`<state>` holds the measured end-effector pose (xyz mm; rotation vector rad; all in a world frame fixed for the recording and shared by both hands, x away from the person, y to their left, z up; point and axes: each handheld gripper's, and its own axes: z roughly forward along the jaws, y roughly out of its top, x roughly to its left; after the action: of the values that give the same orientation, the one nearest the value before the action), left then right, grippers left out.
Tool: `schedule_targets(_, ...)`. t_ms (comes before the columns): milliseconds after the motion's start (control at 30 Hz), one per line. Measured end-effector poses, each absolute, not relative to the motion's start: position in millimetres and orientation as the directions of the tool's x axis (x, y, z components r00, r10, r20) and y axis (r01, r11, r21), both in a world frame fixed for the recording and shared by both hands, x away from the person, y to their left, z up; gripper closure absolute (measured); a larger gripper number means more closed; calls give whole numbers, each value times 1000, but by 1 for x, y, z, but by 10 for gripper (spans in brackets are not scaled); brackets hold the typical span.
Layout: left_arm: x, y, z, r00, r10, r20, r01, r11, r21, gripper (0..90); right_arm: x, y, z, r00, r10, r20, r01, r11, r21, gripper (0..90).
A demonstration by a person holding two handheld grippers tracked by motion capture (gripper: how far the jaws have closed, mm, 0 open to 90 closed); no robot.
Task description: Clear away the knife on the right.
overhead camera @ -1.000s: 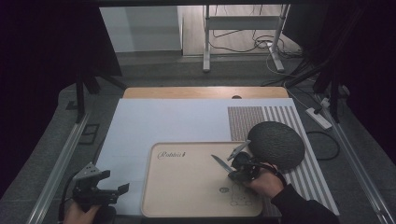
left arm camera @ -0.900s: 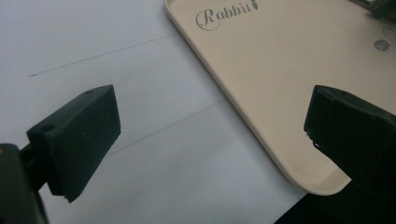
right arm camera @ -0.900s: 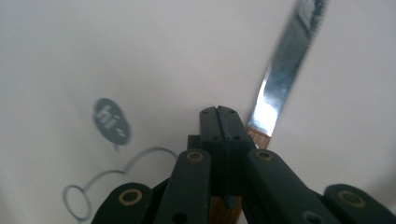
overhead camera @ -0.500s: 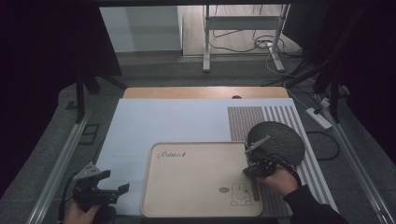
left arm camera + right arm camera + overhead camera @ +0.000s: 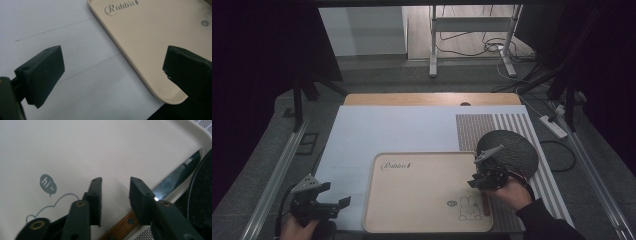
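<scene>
A beige tray [image 5: 422, 195] printed with "Rabbit" and a bunny lies at the table's front. A knife [image 5: 175, 180] with a wooden handle and a metal blade rests along the tray's right rim; its handle [image 5: 485, 202] pokes out below my right hand. My right gripper [image 5: 474, 182] hovers just above it, open, with nothing between its fingers [image 5: 116, 182]. A dark round plate [image 5: 512, 147] sits right of the tray [image 5: 100, 145]. My left gripper [image 5: 337, 195] is open, its jaws wide over the white mat beside the tray's front left corner [image 5: 155, 37].
A white mat [image 5: 387, 135] covers most of the table. A striped placemat [image 5: 492, 125] lies under the plate at the right. The wooden table edge [image 5: 432, 99] runs along the back. A power strip [image 5: 554, 125] and cables lie on the floor to the right.
My right gripper carried the knife from the tray's middle to its right rim, laid it down and let go. The left gripper has stayed put.
</scene>
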<state>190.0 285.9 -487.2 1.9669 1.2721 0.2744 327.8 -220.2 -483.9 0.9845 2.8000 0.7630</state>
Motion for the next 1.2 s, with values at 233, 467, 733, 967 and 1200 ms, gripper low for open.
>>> schedule_targets(233,190,286,-487,480,851,-214,687,-212,695,39,326,-217,-480,-792,604,95,563,660,498,410)
schedule_targets(467,190,286,-487,479,851,-215,688,-212,694,39,321,-215,-475,-781,621,64,553,641,532,212)
schedule_targets(733,190,285,-487,479,852,-213,688,-213,694,38,318,-218,-467,-790,612,44,520,631,576,151)
schedule_targets(967,190,285,-487,478,852,-213,688,-213,693,38,316,-223,-467,-783,621,34,520,623,584,55)
schedule_targets(1200,190,286,-487,478,852,-213,688,-212,694,38,313,-232,-468,-766,643,-1,515,614,597,4)
